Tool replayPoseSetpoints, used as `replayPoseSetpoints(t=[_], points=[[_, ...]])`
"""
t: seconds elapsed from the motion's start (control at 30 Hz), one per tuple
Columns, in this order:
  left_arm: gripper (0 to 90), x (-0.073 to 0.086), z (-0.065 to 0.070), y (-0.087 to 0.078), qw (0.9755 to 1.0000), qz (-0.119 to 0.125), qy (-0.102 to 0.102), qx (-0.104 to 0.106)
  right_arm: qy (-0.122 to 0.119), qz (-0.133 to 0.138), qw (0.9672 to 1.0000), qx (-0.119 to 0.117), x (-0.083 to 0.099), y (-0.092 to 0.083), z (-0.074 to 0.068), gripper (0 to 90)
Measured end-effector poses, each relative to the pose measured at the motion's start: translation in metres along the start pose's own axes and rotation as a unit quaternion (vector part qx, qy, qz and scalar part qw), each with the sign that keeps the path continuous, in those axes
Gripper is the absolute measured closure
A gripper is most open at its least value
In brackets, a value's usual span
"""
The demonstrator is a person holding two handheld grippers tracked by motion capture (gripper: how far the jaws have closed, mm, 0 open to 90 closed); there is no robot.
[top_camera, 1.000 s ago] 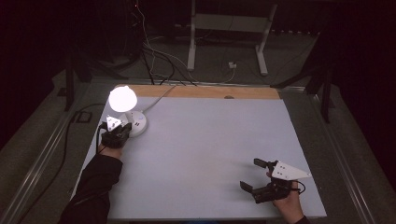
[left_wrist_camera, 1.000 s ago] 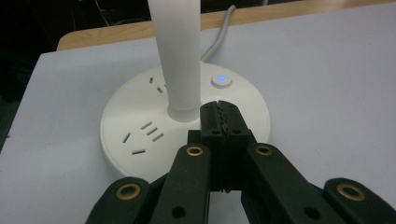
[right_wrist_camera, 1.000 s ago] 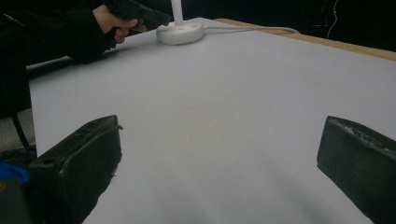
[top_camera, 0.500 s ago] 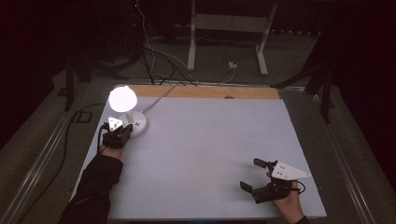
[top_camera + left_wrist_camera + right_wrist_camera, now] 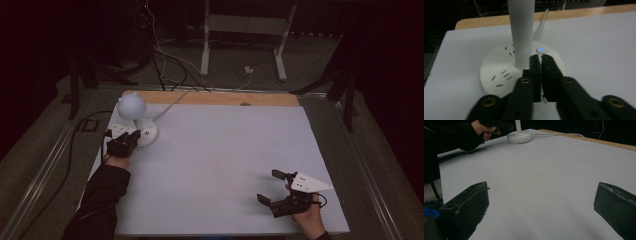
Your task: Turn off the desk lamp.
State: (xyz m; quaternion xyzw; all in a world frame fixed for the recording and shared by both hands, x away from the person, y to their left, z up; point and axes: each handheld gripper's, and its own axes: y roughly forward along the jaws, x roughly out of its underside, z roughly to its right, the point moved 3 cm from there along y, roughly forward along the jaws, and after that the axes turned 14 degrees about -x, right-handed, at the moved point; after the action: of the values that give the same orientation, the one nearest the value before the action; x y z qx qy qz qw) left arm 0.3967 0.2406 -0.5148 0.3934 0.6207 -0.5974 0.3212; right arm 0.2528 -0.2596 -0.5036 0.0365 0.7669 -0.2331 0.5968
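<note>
Both grippers are in my hands over the white table (image 5: 215, 165). My left gripper (image 5: 131, 138) is at the far left corner, its jaws drawn together with only a thin slit between them, the tips lying over the round white base (image 5: 499, 72) of the desk lamp (image 5: 135, 120). Seen from the left gripper view, the jaw tips sit just short of a small round button (image 5: 541, 50) with a blue light in it, and just to the right of the lamp's white stem (image 5: 521, 32); whether the tips touch the base I cannot tell. Several socket slots (image 5: 504, 75) show on the base to the left of the jaws, and a white cord (image 5: 541, 22) runs from the base toward the wooden strip (image 5: 215, 98) along the table's far edge. The lamp's globe head (image 5: 131, 106) looks dim. My right gripper (image 5: 274, 187) is well apart from all this, near the right front corner of the table, its jaws spread wide over bare tabletop with nothing between them. My left hand (image 5: 485, 130) and dark sleeve (image 5: 97, 200) show beside the lamp base in the right gripper view.
</note>
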Motion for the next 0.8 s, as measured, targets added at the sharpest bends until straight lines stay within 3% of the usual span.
replayPoseSetpoints(t=[0.37, 0.43, 0.63, 0.8], points=[[59.2, -0.006, 0.0, -0.019, 0.9999, 0.002, -0.009, 0.01, -0.001, 0.002, 1.0, 0.001, 0.0, -0.001, 0.0, 0.0], [50.2, -0.006, 0.001, -0.022, 0.9999, -0.004, -0.008, 0.008, -0.001, 0.002, 1.0, 0.001, 0.0, -0.001, 0.0, 0.0], [32.1, -0.006, 0.007, -0.03, 0.9996, -0.013, -0.002, 0.025, -0.002, 0.002, 1.0, 0.002, 0.0, -0.002, 0.0, 0.0], [13.5, -0.007, 0.011, -0.038, 0.9979, -0.025, -0.013, 0.059, -0.002, 0.001, 1.0, 0.002, 0.0, -0.002, -0.001, 0.0]])
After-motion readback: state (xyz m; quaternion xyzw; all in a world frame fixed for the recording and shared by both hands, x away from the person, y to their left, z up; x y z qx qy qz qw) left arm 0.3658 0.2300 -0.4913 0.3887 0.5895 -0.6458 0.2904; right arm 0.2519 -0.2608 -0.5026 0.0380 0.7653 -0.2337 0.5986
